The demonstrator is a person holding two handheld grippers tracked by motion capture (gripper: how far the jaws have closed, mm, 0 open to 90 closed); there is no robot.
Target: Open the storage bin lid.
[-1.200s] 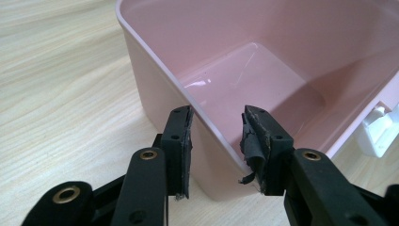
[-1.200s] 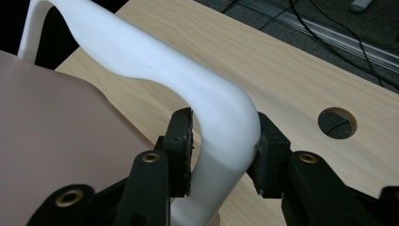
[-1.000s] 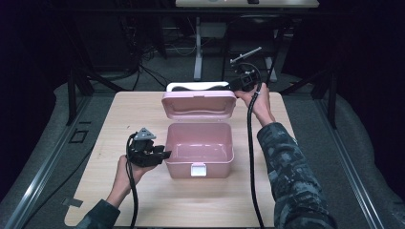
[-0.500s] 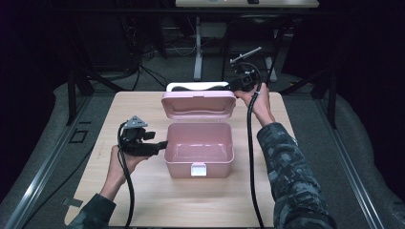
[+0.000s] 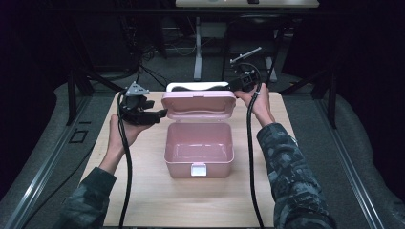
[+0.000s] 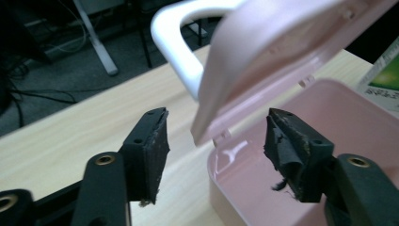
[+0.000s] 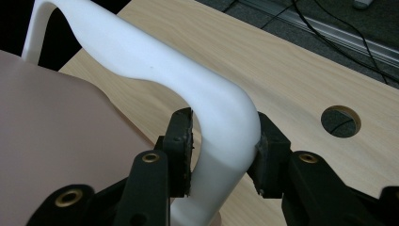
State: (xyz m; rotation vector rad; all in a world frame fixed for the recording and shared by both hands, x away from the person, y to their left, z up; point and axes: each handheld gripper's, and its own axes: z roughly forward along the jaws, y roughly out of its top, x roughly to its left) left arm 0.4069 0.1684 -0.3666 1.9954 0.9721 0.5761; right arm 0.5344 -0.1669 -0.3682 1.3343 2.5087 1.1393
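Observation:
A pink box (image 5: 217,166) stands open at the middle of the wooden table, its lid (image 5: 198,105) raised at the back with a white handle (image 5: 196,86) behind it. My right gripper (image 5: 237,86) is shut on the handle's (image 7: 221,127) right bend, both pads pressing its sides. My left gripper (image 5: 161,113) hovers at the lid's left edge. Its jaws (image 6: 216,141) have just been closing a little but stand open. The lid's (image 6: 263,61) corner shows between them, and neither pad touches it. The box (image 6: 301,113) interior is bare.
A round hole (image 7: 341,121) pierces the tabletop (image 5: 143,191) near the right gripper. A green and white packet (image 6: 383,70) shows at the far side of the box. Dark frame legs and cables stand behind the table.
The left gripper has risen from beside the box's left wall to the lid's left edge, and its jaws stand wider apart. The right gripper has stayed on the handle.

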